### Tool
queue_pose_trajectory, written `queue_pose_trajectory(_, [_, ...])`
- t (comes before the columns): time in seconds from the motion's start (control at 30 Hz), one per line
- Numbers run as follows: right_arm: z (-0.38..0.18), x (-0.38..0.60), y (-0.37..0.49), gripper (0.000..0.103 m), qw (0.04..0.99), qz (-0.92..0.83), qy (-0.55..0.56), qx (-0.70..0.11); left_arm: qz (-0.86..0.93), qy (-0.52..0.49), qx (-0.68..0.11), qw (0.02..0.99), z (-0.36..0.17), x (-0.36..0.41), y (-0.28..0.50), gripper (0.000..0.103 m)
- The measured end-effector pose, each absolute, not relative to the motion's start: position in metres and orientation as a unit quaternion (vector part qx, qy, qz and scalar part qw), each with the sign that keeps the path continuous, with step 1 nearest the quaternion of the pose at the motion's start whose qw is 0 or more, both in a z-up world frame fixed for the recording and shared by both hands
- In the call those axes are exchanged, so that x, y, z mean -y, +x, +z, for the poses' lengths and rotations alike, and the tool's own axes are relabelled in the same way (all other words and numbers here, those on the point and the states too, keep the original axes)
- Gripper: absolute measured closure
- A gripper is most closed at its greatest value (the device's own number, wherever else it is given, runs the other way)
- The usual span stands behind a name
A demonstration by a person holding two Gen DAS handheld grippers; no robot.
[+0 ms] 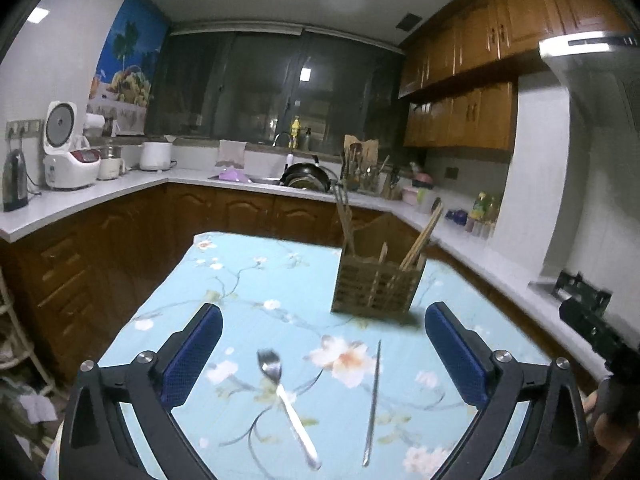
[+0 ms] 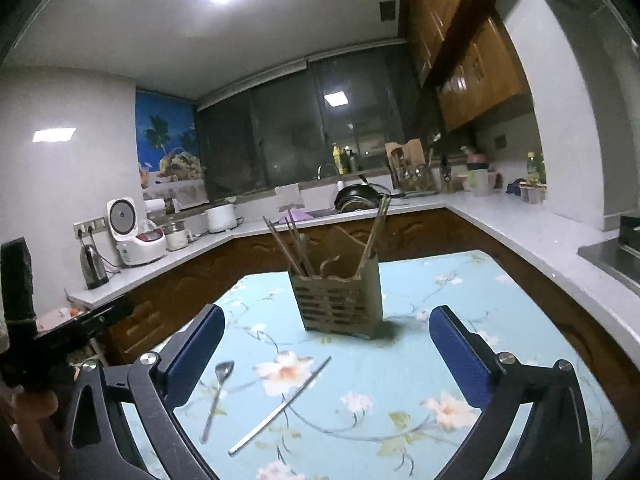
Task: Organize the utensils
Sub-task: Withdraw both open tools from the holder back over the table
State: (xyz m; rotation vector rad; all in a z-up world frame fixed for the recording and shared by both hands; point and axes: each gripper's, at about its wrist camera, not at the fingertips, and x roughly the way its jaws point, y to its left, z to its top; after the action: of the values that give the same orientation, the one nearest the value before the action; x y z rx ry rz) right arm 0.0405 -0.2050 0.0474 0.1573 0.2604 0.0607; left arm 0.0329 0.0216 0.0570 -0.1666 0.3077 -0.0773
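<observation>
On the table, the holder stands at twelve o'clock (chopsticks inside). The fork lies at seven, the rod just right of it.

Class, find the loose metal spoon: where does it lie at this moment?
The shiny metal spoon lies flat on the floral blue tablecloth, left of the thin metal chopstick and nearer the camera than the slatted wooden utensil holder.

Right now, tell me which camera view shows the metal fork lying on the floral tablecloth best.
The left wrist view: the metal fork lies close, central between the open fingers, tines discernible though blurred. The right wrist view shows the same fork smaller, off to the lower left, its head looking spoon-like.
</observation>
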Motion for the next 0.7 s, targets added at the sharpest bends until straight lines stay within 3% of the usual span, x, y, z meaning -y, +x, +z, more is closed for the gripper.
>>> queue_pose_trajectory(0.37, [0.000,0.196,0.018,0.000,0.991,-0.001,0.038,-0.128,-0.003,-0.037,-0.136,0.990,0.002,-0.003,0.001,0.001])
queue_pose_trajectory(0.7, [-0.015,0.200,0.006,0.000,0.991,-0.018,0.031,-0.126,0.002,-0.022,-0.143,0.989,-0.003,-0.007,0.002,0.001])
